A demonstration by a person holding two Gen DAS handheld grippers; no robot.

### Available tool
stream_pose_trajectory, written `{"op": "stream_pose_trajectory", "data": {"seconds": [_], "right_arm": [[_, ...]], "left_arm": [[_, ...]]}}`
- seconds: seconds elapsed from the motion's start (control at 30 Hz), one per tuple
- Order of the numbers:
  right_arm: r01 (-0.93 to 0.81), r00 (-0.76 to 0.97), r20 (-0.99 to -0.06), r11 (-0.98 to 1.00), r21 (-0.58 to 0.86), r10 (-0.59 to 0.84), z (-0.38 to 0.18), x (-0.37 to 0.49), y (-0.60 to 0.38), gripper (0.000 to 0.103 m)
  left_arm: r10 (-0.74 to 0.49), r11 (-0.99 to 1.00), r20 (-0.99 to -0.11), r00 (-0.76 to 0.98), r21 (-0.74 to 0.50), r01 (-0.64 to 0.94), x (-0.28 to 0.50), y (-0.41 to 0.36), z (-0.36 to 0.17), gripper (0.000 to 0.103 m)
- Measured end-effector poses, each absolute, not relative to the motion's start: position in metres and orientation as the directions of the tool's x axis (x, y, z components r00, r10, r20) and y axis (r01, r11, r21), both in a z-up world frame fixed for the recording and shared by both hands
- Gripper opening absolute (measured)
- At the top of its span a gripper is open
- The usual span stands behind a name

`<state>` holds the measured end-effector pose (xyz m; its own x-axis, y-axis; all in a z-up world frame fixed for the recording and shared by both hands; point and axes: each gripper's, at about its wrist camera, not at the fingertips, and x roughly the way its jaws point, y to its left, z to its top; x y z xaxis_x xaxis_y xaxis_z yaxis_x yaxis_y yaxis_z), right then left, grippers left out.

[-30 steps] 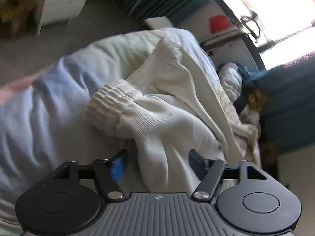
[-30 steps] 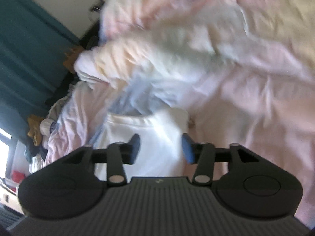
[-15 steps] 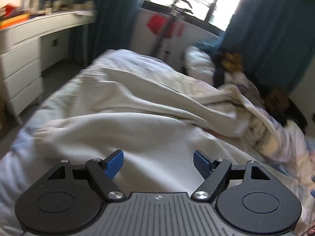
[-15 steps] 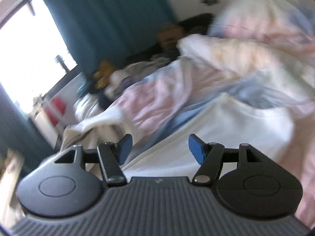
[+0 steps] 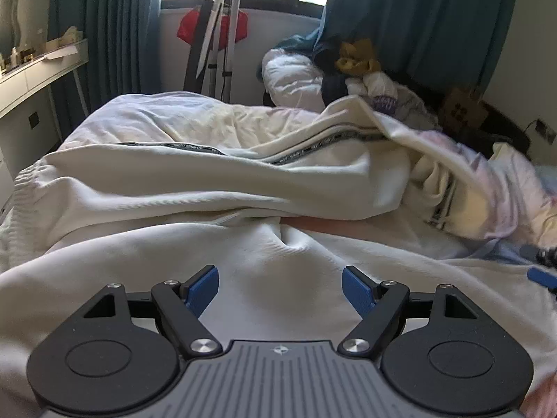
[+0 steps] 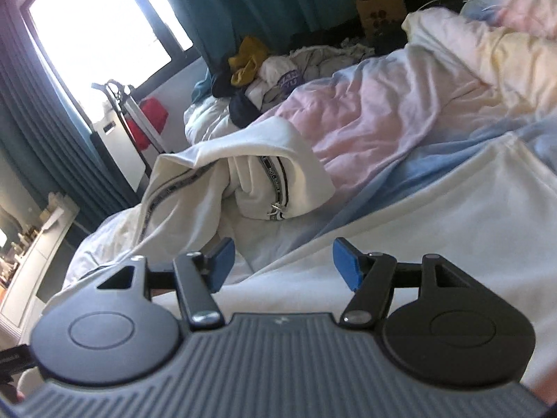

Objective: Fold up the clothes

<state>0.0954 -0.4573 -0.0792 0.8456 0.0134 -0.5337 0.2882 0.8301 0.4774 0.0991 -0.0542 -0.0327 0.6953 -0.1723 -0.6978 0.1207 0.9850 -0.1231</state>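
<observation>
Sprawling across the pastel pink-and-blue quilted bed, a cream zip-up sweatshirt with black-and-white taped trim lies rumpled, partly doubled over (no neat fold shows). Both the left gripper and right gripper hover low over its near cloth, jaws spread and empty, seemingly poised to pinch an edge.
</observation>
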Motion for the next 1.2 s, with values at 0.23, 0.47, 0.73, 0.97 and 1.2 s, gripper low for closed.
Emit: {"op": "stream_pose_trajectory", "data": {"seconds": [0.23,0.47,0.73,0.97,1.2], "right_arm": [[0.344,0.806,-0.590,0.787,0.512,0.032,-0.122,0.175,-0.474,0.066],[0.407,0.827,-0.562,0.702,0.585,-0.011,-0.146,0.231,-0.491,0.062],[0.353,0.894,-0.446,0.681,0.642,-0.044,-0.107,0.210,-0.494,0.013],[0.245,0.956,-0.281,0.736,0.631,-0.077,0.008,0.148,-0.523,0.012],[0.479,0.860,-0.426,0.730,0.487,-0.280,0.070,0.210,-0.601,0.012]], "left_arm": [[-0.232,0.973,-0.724,0.650,-0.175,0.152,0.143,-0.047,-0.073,0.080],[-0.259,0.965,-0.730,0.633,-0.220,0.142,0.163,-0.036,-0.094,0.080],[-0.294,0.953,-0.694,0.657,-0.263,0.149,0.155,-0.024,-0.087,0.080],[-0.337,0.933,-0.592,0.732,-0.316,0.174,0.138,-0.011,-0.063,0.080],[-0.342,0.924,-0.607,0.718,-0.357,0.138,0.146,-0.003,-0.067,0.080]]}}
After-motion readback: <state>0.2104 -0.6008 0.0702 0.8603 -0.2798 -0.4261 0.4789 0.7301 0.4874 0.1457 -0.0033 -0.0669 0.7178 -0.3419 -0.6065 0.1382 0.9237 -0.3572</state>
